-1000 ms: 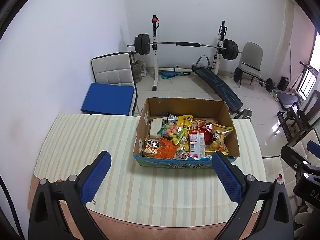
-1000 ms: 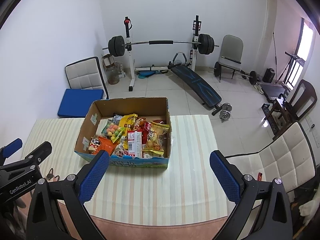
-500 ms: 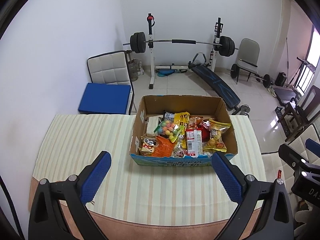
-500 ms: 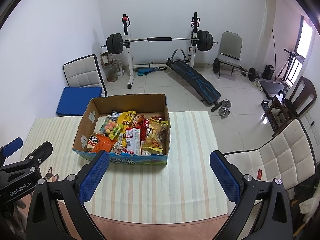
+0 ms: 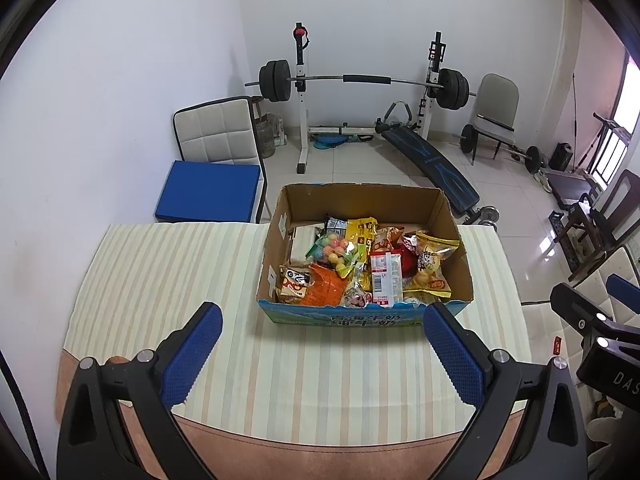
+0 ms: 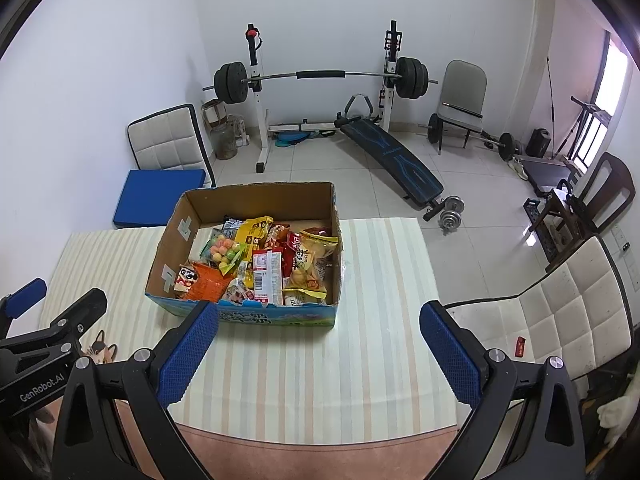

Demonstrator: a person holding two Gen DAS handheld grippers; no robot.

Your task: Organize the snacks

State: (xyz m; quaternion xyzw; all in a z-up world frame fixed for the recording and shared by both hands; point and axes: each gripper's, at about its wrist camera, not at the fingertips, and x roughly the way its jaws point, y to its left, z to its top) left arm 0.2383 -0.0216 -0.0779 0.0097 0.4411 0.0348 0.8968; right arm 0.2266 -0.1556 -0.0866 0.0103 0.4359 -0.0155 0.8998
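Sitting on striped table, cardboard box heaped with snack packets, both tools wide, empty.

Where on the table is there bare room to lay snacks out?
Striped cloth lies bare left of the cardboard box, and in front of it, up to both open grippers. A narrower strip runs along the box's right. Inside the box, snack packets are crowded.

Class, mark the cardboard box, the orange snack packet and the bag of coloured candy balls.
cardboard box (image 5: 360,200), left wrist view, inner back wall.
orange snack packet (image 5: 326,288), left wrist view, packet's middle.
bag of coloured candy balls (image 6: 224,250), right wrist view, over the balls.
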